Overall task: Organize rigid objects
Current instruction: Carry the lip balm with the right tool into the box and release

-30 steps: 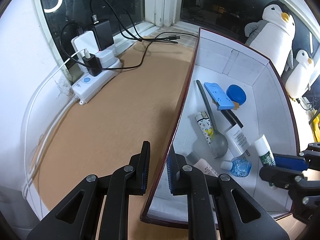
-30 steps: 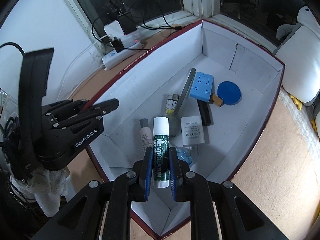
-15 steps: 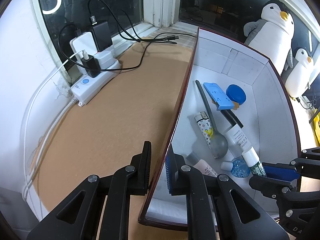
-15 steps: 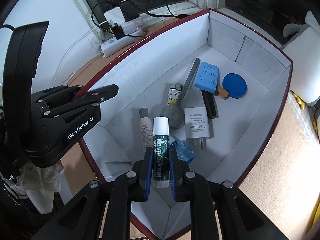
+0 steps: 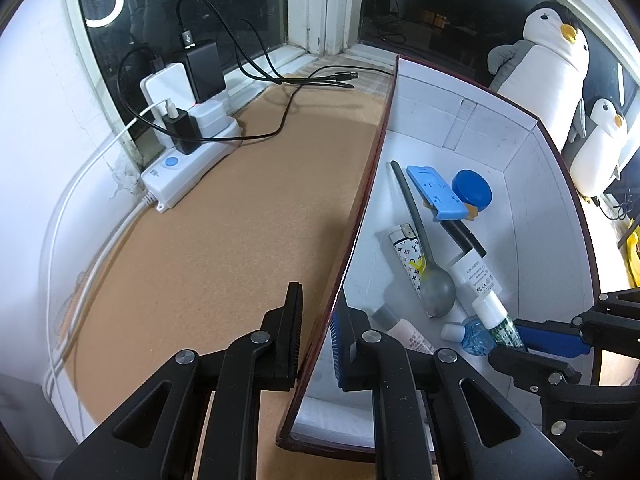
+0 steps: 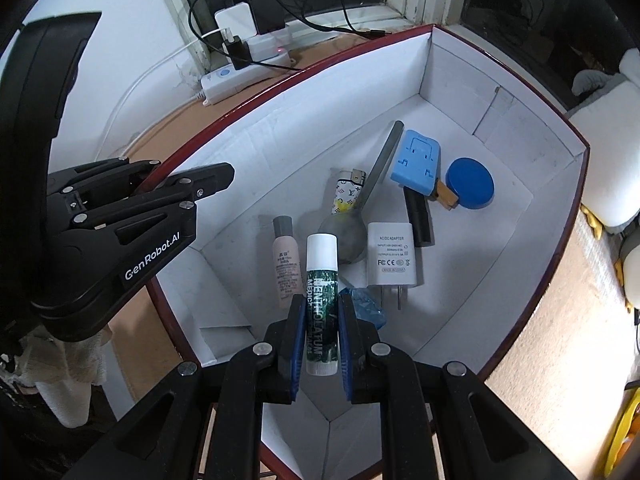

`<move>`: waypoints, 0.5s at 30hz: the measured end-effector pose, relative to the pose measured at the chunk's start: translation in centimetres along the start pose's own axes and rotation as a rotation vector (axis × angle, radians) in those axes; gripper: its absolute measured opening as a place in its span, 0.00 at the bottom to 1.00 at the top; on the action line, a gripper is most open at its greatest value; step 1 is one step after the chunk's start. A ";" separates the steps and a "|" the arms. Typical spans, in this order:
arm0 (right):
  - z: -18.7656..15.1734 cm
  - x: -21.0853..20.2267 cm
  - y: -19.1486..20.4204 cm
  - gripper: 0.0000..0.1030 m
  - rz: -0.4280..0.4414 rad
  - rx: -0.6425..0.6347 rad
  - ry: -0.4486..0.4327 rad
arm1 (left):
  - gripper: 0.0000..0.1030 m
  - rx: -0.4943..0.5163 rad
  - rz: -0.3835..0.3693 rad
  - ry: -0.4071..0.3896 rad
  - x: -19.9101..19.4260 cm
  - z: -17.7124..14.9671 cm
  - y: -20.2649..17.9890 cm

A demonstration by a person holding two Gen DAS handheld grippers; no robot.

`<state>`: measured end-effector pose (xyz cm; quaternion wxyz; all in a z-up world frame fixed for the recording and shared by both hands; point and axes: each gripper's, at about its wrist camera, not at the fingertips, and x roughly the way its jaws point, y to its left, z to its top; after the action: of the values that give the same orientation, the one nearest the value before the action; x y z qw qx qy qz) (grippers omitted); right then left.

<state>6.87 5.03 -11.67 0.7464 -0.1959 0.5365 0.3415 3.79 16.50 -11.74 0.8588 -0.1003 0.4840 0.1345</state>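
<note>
Right gripper (image 6: 319, 330) holds a balm stick (image 6: 321, 304) low inside the box (image 6: 256, 120), above a blue bottle (image 6: 362, 304). Left gripper (image 5: 316, 340) pinches the box wall. Released here, the stick could roll onto the bottle

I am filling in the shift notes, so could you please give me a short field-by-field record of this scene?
left tool: shut on the box wall
right tool: shut on the lip balm stick, held over the box floor
in the box: spoon, lighter, charger plug, pink tube, blue stand, blue lid
outside the box: power strip on the brown mat
</note>
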 end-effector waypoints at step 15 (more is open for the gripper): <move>0.1 -0.5 -0.2 0.46 -0.044 0.006 -0.033 | 0.12 -0.005 -0.002 0.006 0.0 0.0 0.1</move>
<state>6.98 4.76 -11.19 0.7632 -0.1999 0.5205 0.3265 3.75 16.56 -11.73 0.8572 -0.1034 0.4863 0.1343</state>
